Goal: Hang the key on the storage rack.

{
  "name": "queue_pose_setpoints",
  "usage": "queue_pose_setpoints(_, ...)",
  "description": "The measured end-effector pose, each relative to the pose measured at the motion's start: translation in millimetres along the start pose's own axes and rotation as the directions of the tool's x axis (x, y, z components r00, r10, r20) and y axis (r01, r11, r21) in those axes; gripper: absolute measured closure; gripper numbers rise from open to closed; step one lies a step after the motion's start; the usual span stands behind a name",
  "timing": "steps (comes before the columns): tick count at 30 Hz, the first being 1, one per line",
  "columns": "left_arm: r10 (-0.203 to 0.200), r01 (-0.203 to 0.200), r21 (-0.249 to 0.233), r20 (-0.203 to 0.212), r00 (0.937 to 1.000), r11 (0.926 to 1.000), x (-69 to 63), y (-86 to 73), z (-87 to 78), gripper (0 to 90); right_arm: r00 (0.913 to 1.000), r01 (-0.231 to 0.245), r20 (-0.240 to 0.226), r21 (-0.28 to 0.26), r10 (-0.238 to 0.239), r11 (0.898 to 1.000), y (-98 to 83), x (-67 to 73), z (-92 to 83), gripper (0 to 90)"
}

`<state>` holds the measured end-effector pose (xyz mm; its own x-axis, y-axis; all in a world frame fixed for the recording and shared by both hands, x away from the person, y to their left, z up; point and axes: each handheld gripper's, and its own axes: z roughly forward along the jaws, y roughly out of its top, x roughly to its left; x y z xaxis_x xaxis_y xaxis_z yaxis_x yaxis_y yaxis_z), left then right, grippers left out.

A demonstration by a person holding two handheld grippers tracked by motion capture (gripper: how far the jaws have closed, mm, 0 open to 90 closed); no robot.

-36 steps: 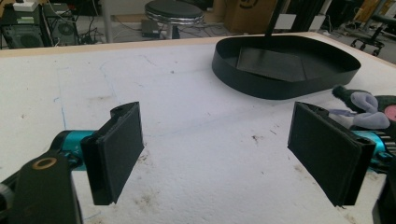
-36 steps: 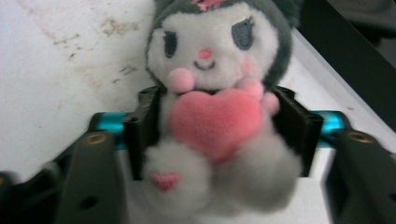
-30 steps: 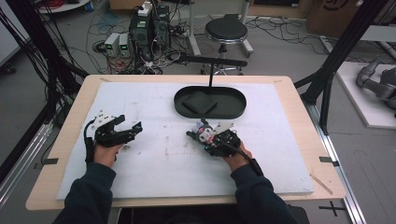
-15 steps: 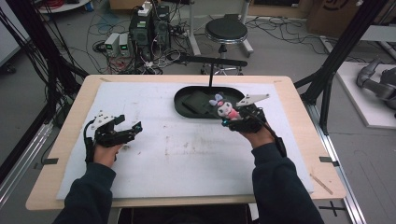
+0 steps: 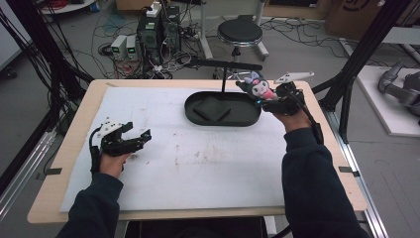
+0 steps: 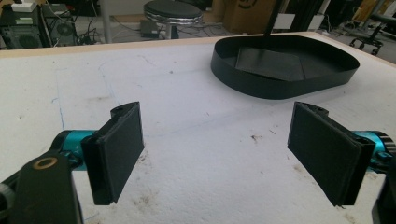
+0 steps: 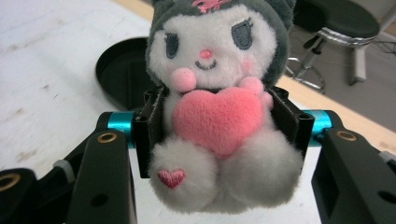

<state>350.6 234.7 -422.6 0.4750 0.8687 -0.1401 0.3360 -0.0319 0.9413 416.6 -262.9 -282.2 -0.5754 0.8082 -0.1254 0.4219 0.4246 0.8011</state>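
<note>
A small plush toy [image 5: 259, 86] [image 7: 219, 93] with a grey hood, white face and pink heart is clamped at its body between the jaws of my right gripper [image 5: 265, 96] [image 7: 222, 123]. It is held up in the air over the right end of the black oval tray [image 5: 223, 119] [image 6: 280, 86]. My left gripper [image 5: 141, 136] [image 6: 229, 154] rests low over the white mat [image 5: 198, 158] at the left, its pads [image 6: 119, 149] wide apart with nothing between them. The tray lies ahead of it to the right.
The tray holds a flat dark square insert [image 5: 212, 108], and a thin black post [image 5: 225, 79] rises at its far rim. Beyond the table's far edge stand a round stool [image 5: 239, 32] and computer boxes [image 5: 158, 29] with cables. A black frame leg [image 5: 361, 59] runs past the right corner.
My right hand has lifted the plush toy off the mat near the middle and carried it up and to the far right, past the tray's right end. The left hand has stayed put.
</note>
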Motion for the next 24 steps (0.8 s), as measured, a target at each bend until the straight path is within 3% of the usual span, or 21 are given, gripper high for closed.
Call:
queue_pose_setpoints(6, 0.001, -0.001, 0.0, 0.0, 1.0, 1.0, 0.2, 0.0, 0.2, 18.2, 0.9995, -0.011, 0.031, -0.001, 0.011, 1.0, 12.6, -16.2, 6.6, 45.1)
queue_pose_setpoints(11, -0.006, 0.006, -0.002, 0.0, 1.0, 1.0, 0.4, 0.0, -0.1, 18.1, 0.9974, -0.056, 0.045, 0.003, 0.056, 0.998, 20.7, -27.0, 17.8, 45.1)
queue_pose_setpoints(18, -0.007, 0.007, -0.001, -0.002, 1.0, 1.0, 1.1, -0.2, -0.1, 18.1, 0.992, -0.097, 0.08, -0.008, 0.097, 0.995, 20.9, -37.1, 31.4, 45.2)
queue_pose_setpoints(24, -0.011, 0.011, -0.003, 0.0, 0.9999, 0.9999, 1.4, -0.4, 0.1, 18.2, 0.9884, -0.112, 0.104, 0.004, 0.111, 0.994, 14.4, -43.8, 30.2, 45.2)
